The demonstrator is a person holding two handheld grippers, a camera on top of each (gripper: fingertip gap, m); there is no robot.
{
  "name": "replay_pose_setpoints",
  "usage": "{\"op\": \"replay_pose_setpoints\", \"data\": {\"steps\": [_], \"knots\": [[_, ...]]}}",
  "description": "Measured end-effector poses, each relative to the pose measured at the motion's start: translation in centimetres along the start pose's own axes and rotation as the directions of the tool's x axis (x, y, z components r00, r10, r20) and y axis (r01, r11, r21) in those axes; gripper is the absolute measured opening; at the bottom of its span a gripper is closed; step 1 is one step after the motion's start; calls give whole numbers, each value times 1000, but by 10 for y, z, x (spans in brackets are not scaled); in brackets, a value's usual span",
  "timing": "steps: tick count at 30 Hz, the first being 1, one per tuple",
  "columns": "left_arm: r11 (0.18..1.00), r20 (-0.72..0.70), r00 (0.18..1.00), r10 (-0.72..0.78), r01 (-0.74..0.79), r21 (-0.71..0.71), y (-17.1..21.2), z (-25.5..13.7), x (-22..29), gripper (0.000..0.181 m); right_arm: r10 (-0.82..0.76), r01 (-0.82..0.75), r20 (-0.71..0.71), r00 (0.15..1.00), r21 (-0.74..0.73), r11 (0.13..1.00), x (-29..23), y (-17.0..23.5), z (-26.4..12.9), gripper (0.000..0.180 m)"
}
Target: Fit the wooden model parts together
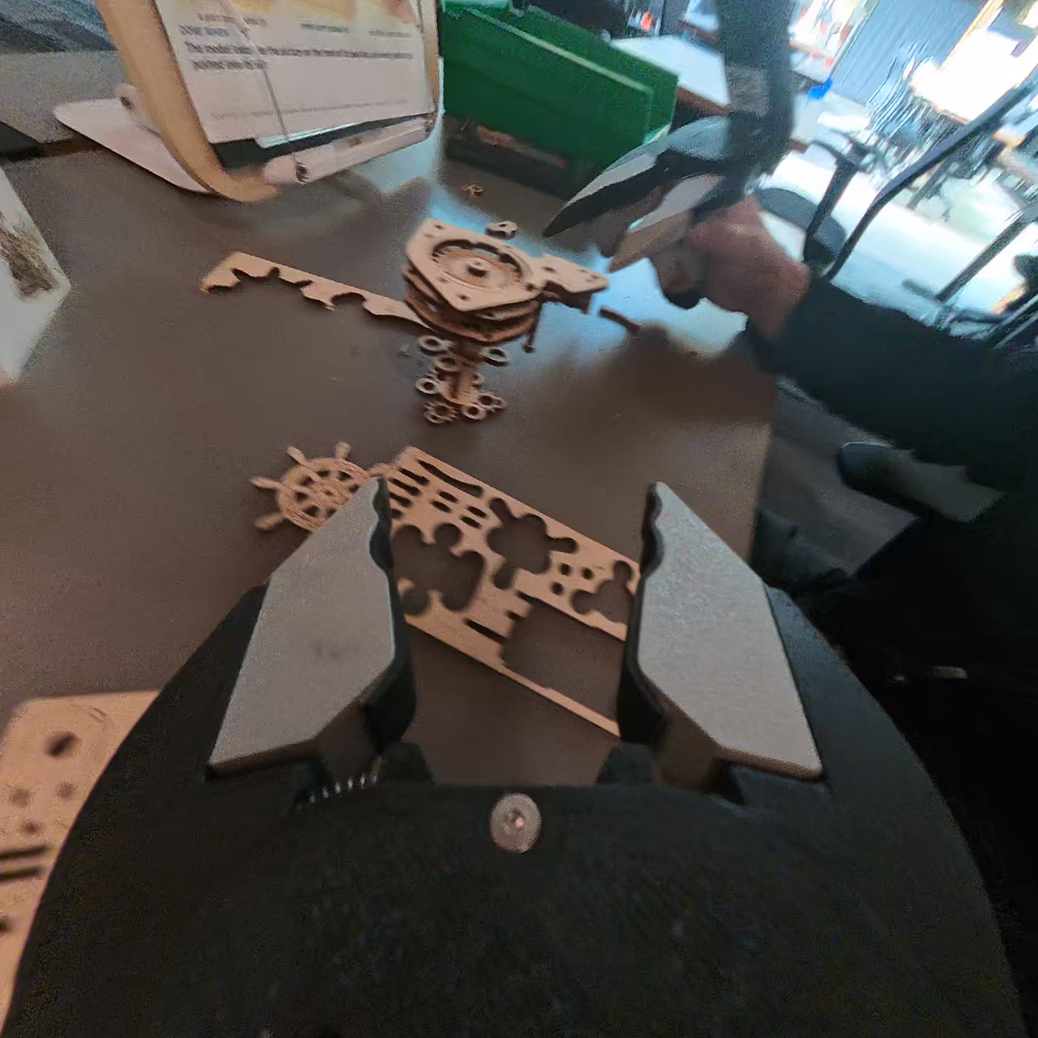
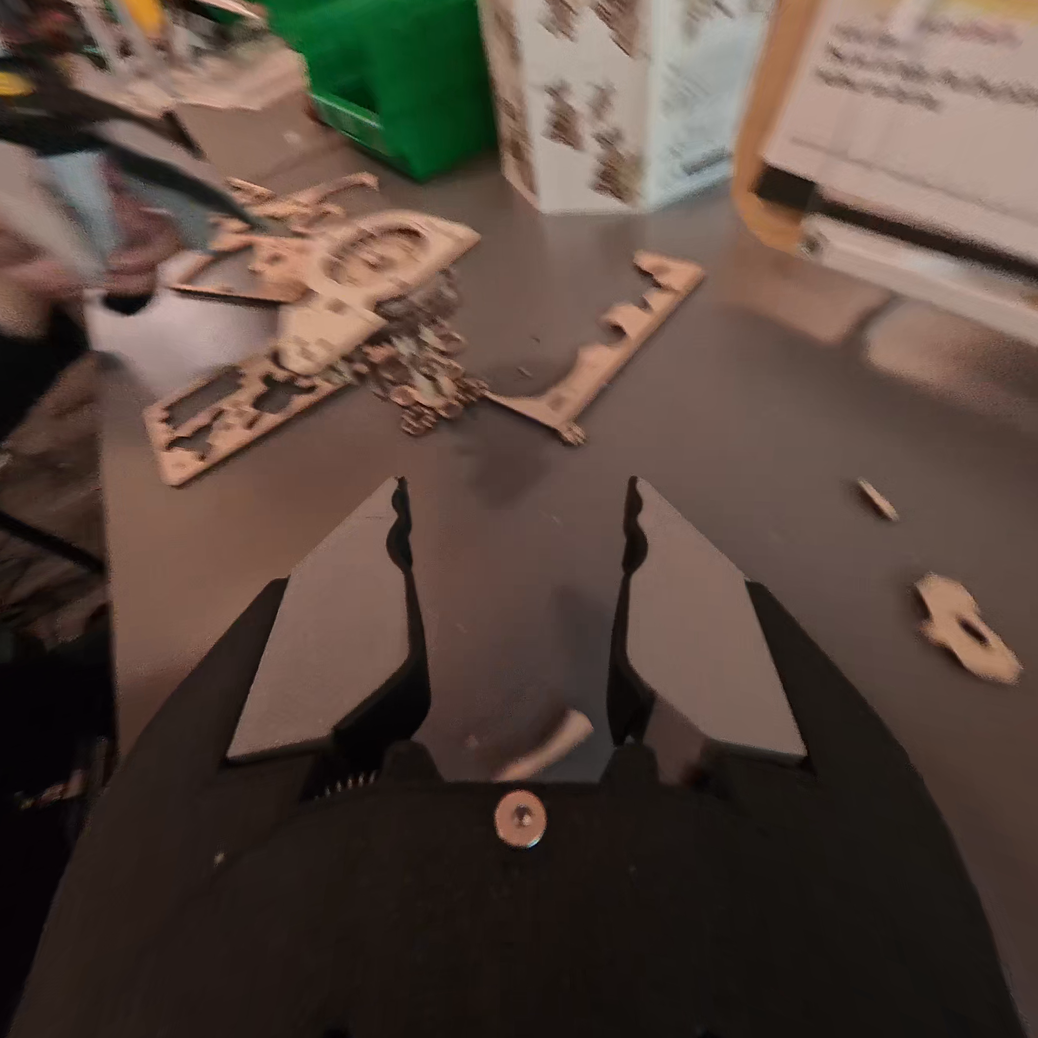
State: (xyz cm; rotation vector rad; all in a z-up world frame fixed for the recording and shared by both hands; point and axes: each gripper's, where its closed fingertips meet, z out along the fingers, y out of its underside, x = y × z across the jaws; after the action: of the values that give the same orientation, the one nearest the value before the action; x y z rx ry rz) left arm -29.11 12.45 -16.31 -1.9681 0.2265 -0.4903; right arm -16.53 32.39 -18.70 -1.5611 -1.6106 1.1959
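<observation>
Swinging your empty, spread right gripper (image 2: 517,488) near the stacked assembly (image 1: 477,286) risks toppling it; your left gripper (image 1: 514,494) also gapes empty.

You were working in what looked like a shared workshop or makerspace. Your grey tabletop (image 1: 168,449) was strewn with laser-cut wooden sheets (image 1: 505,567), with an instruction page propped on a stand (image 1: 292,73) and a green bin (image 1: 539,84) behind. Beyond it, more tables and dark chairs (image 1: 831,185) stood by bright windows.
</observation>
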Motion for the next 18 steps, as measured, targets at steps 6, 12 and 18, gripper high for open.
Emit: {"op": "replay_pose_setpoints", "data": {"steps": [6,12,18], "knots": [[992,-184,978,94,-108,-65,-23,62,-29,97,-134,146,204,970,-49,988,-69,-41,45,90],[964,-248,944,218,-249,-99,-25,112,-33,101,-162,200,212,964,-172,965,-77,-38,81,85],[956,-347,894,285,-293,31,-40,119,-4,84,-235,297,289,928,-192,935,-87,-34,80,60]]}}
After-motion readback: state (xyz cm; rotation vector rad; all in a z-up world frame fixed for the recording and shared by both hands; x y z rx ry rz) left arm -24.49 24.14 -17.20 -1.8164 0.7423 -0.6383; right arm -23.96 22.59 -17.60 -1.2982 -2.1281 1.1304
